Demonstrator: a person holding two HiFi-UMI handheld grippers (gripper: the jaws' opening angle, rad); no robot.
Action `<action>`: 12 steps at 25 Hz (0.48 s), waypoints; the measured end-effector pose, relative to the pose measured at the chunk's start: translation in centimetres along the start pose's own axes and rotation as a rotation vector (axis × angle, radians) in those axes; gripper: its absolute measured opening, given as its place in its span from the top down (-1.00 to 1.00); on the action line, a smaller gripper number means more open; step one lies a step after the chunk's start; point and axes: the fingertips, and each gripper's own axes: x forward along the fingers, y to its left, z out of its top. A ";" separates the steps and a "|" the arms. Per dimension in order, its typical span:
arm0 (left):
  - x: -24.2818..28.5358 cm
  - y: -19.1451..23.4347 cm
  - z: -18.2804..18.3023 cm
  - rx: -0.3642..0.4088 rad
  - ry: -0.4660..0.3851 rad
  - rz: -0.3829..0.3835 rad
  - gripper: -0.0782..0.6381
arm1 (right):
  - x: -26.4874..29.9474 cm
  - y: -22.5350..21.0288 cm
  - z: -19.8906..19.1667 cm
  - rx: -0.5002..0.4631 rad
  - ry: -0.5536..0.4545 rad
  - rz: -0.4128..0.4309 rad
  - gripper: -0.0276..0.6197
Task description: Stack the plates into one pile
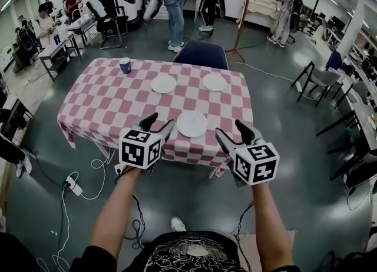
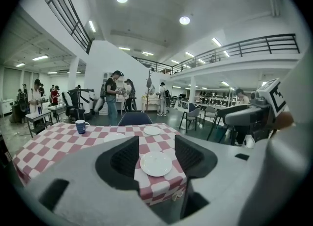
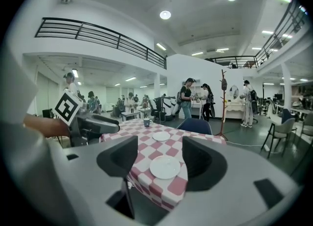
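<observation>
Three white plates lie apart on the red-and-white checked table [image 1: 106,97]: one near the front edge [image 1: 192,124], two further back [image 1: 164,83] [image 1: 214,82]. My left gripper [image 1: 160,121] hovers open at the front edge, left of the near plate. My right gripper [image 1: 231,129] hovers open to that plate's right. Neither touches anything. In the left gripper view the near plate [image 2: 156,163] shows between the open jaws, ahead of them. The right gripper view frames the same plate [image 3: 165,167] the same way, with a far plate [image 3: 161,136] behind.
A blue cup [image 1: 125,65] stands at the table's far left corner. A dark chair [image 1: 200,56] is pushed in at the far side. Cables and a power strip [image 1: 76,185] lie on the floor at my left. Several people stand in the background.
</observation>
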 end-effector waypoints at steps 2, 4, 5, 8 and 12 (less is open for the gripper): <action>0.4 0.2 0.0 0.008 0.000 -0.023 0.12 | 0.6 -0.1 -0.2 0.010 0.016 0.006 0.01; 0.9 0.5 -0.2 -0.001 0.005 -0.047 0.12 | 1.3 -0.1 -0.5 0.019 0.038 0.020 -0.01; 1.1 0.6 -0.4 -0.012 0.017 -0.064 0.12 | 1.6 -0.1 -0.6 0.024 0.048 0.028 -0.02; 2.1 0.5 -1.4 -0.036 0.077 -0.127 0.12 | 2.6 -0.5 -0.9 0.047 0.074 0.052 -0.02; 3.5 1.0 -2.6 -0.051 0.130 -0.146 0.12 | 4.2 -1.4 -1.7 0.082 0.121 0.090 -0.02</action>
